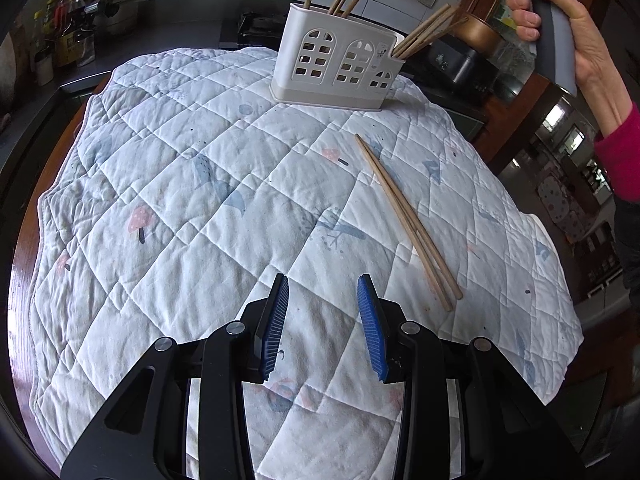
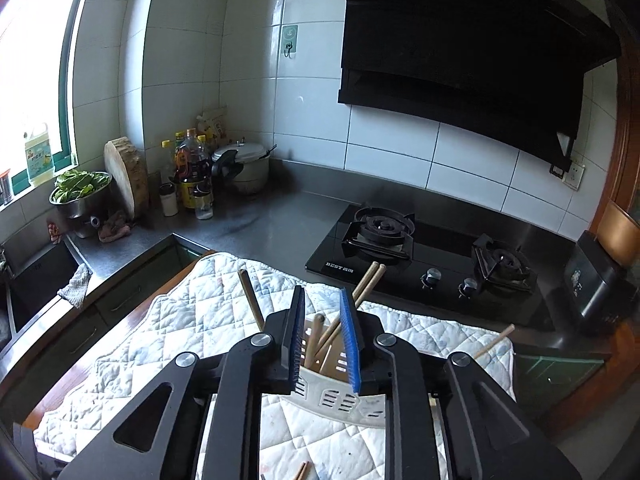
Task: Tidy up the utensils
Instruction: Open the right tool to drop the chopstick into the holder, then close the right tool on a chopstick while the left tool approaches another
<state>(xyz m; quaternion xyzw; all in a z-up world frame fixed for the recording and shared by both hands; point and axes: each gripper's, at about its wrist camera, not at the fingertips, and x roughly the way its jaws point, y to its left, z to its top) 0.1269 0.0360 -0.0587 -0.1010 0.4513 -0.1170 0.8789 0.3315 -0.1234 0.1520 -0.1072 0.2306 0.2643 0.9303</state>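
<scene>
A quilted cloth (image 1: 200,208) with mushroom prints covers my bench. Toward eleven o'clock sauce bottles (image 2: 192,172) crowd beside a pressure cooker (image 2: 244,168), a round chopping block (image 2: 126,176) and a steel bowl of greens (image 2: 80,192). At one o'clock sits the black gas hob (image 2: 432,256), under a dark hood (image 2: 460,48).

Daylight floods in from the window (image 2: 36,80) at my right view's left edge, blown out to white. The tiled wall (image 2: 248,92) shows soft glare; the range hood (image 2: 460,40) is nearly black. Both views bend strongly at dark, vignetted edges. My left view is evenly lit and sharp.
</scene>
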